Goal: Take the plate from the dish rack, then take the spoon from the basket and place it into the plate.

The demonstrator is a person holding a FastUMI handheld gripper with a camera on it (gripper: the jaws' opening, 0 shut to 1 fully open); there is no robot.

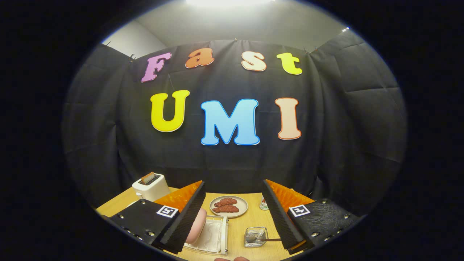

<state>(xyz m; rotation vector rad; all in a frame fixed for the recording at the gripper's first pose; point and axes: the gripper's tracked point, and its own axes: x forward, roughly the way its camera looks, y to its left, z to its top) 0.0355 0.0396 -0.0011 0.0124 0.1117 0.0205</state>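
Note:
My gripper (pixel 233 210) hangs open above the wooden table (pixel 246 224), its fingers spread wide with nothing between them. A pink plate (pixel 195 226) stands on edge in the white dish rack (pixel 212 235), right beside the left finger (pixel 185 217), which hides part of it. A small wire basket (pixel 255 236) sits just inside the right finger (pixel 281 217); a spoon (pixel 259 239) lies in it with its handle reaching toward that finger.
A grey plate with pieces of meat (pixel 228 206) lies beyond the rack, between the fingers. A white toaster (pixel 150 186) with a slice in it stands far left. A small jar (pixel 264 204) sits by the right finger. Fingertips of a person's hand (pixel 232 259) show at the near edge.

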